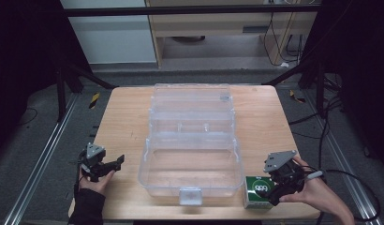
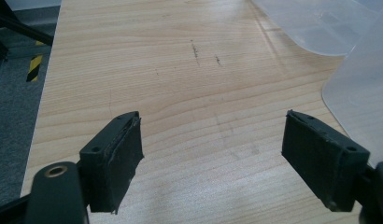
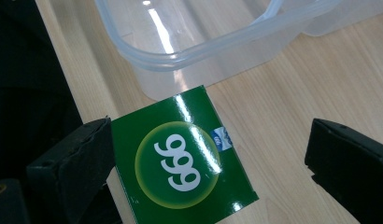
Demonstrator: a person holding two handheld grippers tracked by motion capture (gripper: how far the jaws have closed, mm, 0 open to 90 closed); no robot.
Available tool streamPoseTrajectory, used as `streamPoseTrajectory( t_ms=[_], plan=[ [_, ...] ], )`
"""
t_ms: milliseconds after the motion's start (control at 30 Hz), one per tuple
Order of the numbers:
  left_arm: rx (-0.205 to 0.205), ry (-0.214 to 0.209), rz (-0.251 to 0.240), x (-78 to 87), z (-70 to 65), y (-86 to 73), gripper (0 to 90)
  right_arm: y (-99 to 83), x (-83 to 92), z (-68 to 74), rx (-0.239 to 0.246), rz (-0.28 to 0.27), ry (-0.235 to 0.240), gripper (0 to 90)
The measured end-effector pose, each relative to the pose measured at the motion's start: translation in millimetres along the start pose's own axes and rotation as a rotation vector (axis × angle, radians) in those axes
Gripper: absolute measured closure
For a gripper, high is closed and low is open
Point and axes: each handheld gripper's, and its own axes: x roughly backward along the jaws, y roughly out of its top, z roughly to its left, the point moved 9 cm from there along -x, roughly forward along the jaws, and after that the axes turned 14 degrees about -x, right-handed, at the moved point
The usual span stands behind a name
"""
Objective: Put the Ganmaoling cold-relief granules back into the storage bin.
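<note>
A glossy green box [image 1: 258, 190] is lying at the near right edge of the pale woodgrain bench [image 1: 124, 122], between the right gripper's [image 1: 277, 193] spread fingers [image 3: 73, 163]. The left gripper [image 1: 116, 164] is hovering with fingers [image 2: 116, 158] spread over bare wood. Beyond, a clear plastic case [image 1: 190, 140] is sitting open; grey floor [image 1: 35, 126] is surrounding the bench.

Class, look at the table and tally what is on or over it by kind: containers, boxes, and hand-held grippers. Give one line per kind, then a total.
Clear plastic container, lid open: 1
Green box: 1
Hand-held grippers: 2, the left hand-held gripper and the right hand-held gripper
Total: 4
</note>
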Motion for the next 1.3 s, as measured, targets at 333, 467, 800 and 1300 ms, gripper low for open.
streamPoseTrajectory(
  t_ms=[333, 467, 800, 1300],
  plan=[
    [0.0, -0.001, 0.0, 0.1, 0.0, 0.0, 19.6, -6.0, -7.9, 6.0, 0.054, 0.054, 0.015, 1.5],
    [0.0, -0.001, -0.001, 0.2, 0.1, 0.1, 19.6, -8.4, -9.7, 8.3, 0.071, 0.074, 0.02, 1.8],
    [-0.003, 0.0, 0.001, 0.0, -0.1, 0.0, 19.6, -20.1, -17.7, 8.9, 0.078, 0.106, 0.049, 1.6],
    [-0.005, -0.001, 0.005, -0.6, -0.2, -0.6, 19.7, -25.3, -32.6, 8.7, 0.114, 0.143, 0.064, 0.9]
  ],
)
